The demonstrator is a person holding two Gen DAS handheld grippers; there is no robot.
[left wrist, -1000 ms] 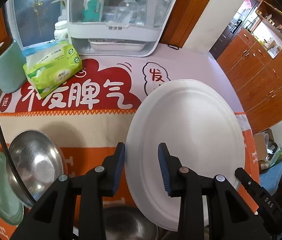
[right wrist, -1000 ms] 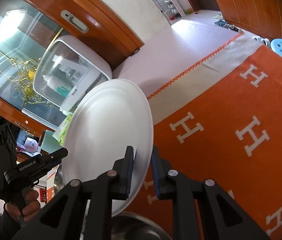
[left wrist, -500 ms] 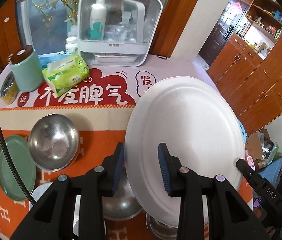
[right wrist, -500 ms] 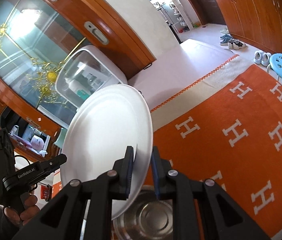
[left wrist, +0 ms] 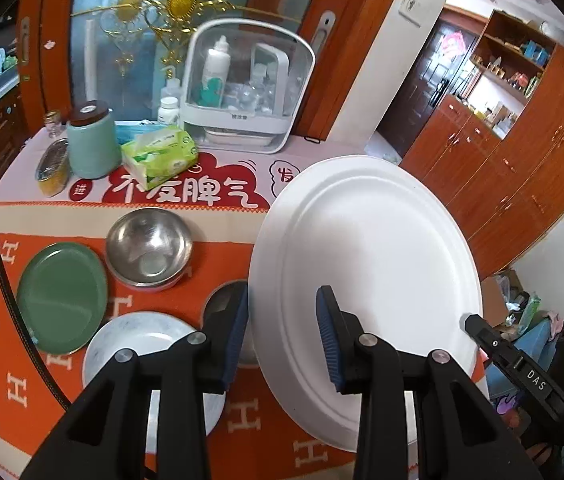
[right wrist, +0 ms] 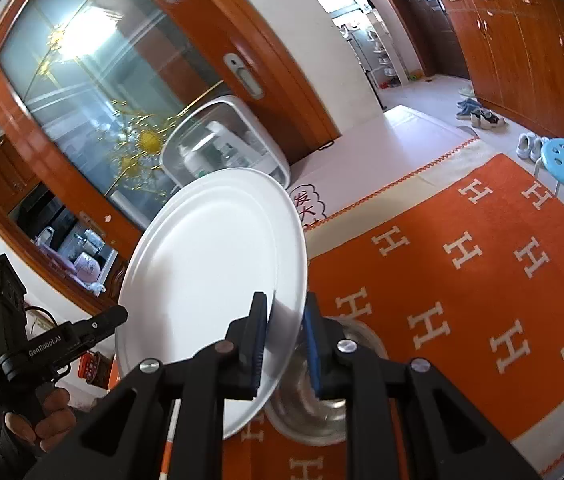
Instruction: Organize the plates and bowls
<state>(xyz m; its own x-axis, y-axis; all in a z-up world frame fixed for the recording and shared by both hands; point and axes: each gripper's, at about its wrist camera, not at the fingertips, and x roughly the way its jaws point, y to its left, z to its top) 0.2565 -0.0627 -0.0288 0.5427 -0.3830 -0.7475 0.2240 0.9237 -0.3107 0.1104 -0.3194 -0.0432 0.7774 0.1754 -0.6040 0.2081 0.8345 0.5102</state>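
Bright daylight, glare on the glass door [right wrist: 93,80], fisheye-bent edges, slight motion blur.

Landmark: the steel bowl [left wrist: 149,249] on the table [left wrist: 482,264], seen from the left wrist view.
Flat plate [left wrist: 61,298]: just left of the bowl, a little nearer the camera.
Second plate [left wrist: 149,344]: on the near side of the bowl, partly behind the left gripper [left wrist: 282,336].
Large plate [left wrist: 366,300]: right of the bowl, raised and tilted, its rim between both grippers' jaws.
Second bowl [right wrist: 322,400]: right of and nearer than the landmark, under the large plate.
Tissue pack [left wrist: 159,156]: behind the bowl.
Canister [left wrist: 93,140]: behind and left of the bowl.
Storage box [left wrist: 247,88]: behind the bowl, at the table's far edge.
Right gripper [right wrist: 284,344]: at the large plate's right rim.
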